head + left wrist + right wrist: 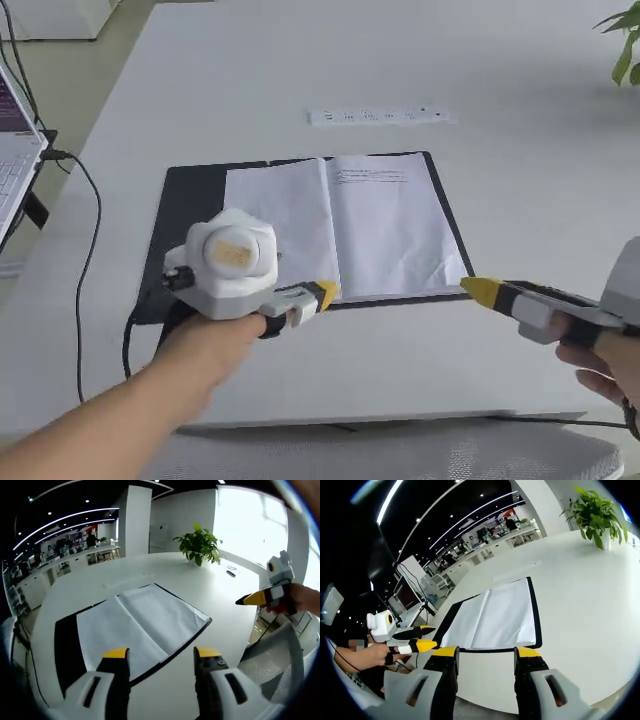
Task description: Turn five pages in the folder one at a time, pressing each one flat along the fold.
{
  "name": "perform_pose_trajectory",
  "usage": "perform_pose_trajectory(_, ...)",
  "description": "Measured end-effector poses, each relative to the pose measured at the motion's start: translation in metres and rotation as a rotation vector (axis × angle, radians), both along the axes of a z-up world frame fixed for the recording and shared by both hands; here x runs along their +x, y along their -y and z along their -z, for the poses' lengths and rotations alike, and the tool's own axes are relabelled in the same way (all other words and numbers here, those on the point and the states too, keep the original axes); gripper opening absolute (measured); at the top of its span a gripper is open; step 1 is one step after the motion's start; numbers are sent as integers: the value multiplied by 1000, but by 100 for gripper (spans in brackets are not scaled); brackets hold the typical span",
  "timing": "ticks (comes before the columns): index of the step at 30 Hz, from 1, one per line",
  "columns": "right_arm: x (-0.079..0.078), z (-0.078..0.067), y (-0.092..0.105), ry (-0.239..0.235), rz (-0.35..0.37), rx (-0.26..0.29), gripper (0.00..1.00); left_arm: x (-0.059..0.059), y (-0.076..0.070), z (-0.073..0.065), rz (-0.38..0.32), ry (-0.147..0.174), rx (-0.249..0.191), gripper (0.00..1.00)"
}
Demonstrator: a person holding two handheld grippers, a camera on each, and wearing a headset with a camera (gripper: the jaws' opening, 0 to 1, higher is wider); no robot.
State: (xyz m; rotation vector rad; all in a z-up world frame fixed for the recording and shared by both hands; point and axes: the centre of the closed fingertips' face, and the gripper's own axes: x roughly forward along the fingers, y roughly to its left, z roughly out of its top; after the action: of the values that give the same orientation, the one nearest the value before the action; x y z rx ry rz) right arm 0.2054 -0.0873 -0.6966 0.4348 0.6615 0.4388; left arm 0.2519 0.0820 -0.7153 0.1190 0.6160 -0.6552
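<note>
Laptop: a silver laptop (12, 150) is cut off by the left edge of the head view.
Cable: a thin black cable (82, 260) runs down the left side of that frame over the white tabletop (540, 200).
Left tool: the white left tool with yellow-tipped jaws (322, 294) sits lower left of centre in the head view, held in a hand (215, 345). Its tips lie at the near edge of the folder, close to the fold; contact cannot be told. In the left gripper view its jaws stand apart with nothing between them.
Folder: the black folder with white paper pages (330, 225) lies open and flat on the tabletop at the centre of the head view. Its fold runs from top to bottom of the frame.
Power strip: a long white power strip (380, 116) lies upper centre, beyond the folder and apart from it.
Right tool: the matching right tool (480, 290) enters from the lower right. Its yellow tip is just beside the folder's near right corner. In the right gripper view its jaws are apart and empty.
Plant: a green leafy plant (625, 45) occupies the upper right corner.
</note>
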Motion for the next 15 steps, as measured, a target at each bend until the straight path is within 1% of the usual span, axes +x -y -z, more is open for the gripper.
perform_pose_trajectory(1,1,3,0,-3,0,-1,42,2,6,4,15,3,7,50)
perform_pose_trajectory(2,3,6,0,-1,-1,2,42,6,13,10,18,-4,17,51)
perform_pose_trajectory(3,3,10,1,-14,8,7,42,10,18,13,16,-5,16,53)
perform_pose_trajectory(4,4,13,1,-17,7,9,42,14,27,17,30,0,21,55)
perform_pose_trajectory(6,6,16,2,-15,15,12,42,19,39,23,51,2,36,55)
perform_pose_trajectory(7,7,19,3,-25,23,17,42,23,48,26,59,11,45,56)
perform_pose_trajectory(8,7,20,4,-27,26,22,41,26,54,28,69,18,44,56)
perform_pose_trajectory(9,8,22,5,-29,34,25,41,31,65,30,93,36,33,57)
perform_pose_trajectory(10,9,24,6,-32,38,26,41,33,71,33,91,25,31,57)
perform_pose_trajectory(11,10,27,7,-37,45,29,42,36,80,39,96,20,37,58)
perform_pose_trajectory(12,11,28,8,-41,51,32,42,38,85,41,103,19,36,59)
perform_pose_trajectory(13,11,30,9,-45,57,36,42,41,94,46,114,22,38,60)
perform_pose_trajectory(15,12,33,10,-51,66,41,42,44,102,54,119,17,53,61)
